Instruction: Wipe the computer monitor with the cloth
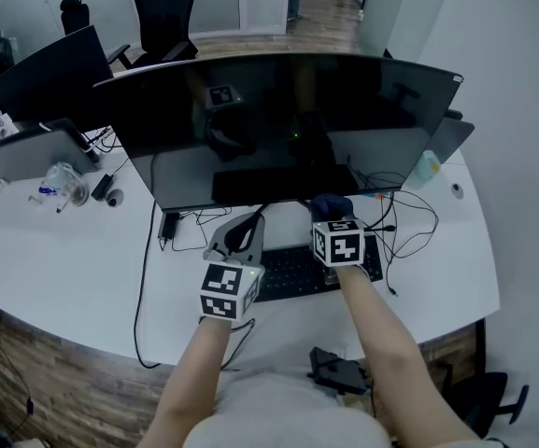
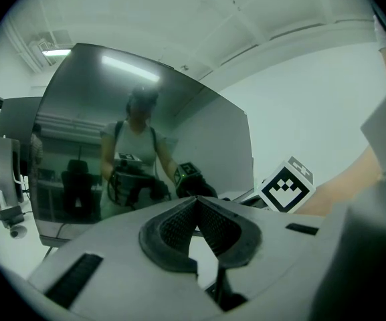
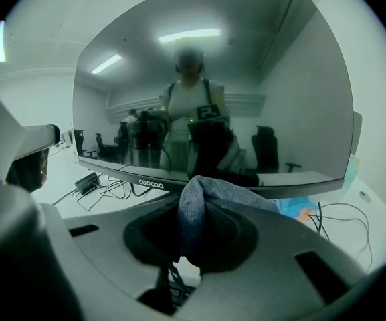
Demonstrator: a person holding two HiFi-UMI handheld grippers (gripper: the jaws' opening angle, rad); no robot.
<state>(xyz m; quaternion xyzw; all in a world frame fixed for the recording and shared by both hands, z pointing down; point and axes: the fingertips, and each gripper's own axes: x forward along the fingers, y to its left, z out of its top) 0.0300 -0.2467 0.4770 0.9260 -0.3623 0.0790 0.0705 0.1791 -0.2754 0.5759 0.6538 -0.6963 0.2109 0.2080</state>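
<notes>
right gripper [image 1: 333,216] is the one with the cloth [image 1: 328,203]. from the head view it sits just below the monitor [image 1: 288,129], near the middle of the bottom edge, with the dark blue cloth bunched at its tip and close to the screen. i can't tell if they touch. left gripper [image 1: 241,234] is also below the monitor, a bit left of the right one and lower. the keyboard [image 1: 292,271] lies under both on the white desk [image 1: 63,250], in front of the monitor.

left gripper view: jaws pinched together at the tips with nothing between them. the dark monitor fills the space ahead and mirrors the person holding both grippers.

right gripper view: jaws clamped on the cloth, a grey-blue fold sticking up out of the pads. the fold sits right under the monitor's bottom bezel, and the black screen takes up most of the view above it.
</notes>
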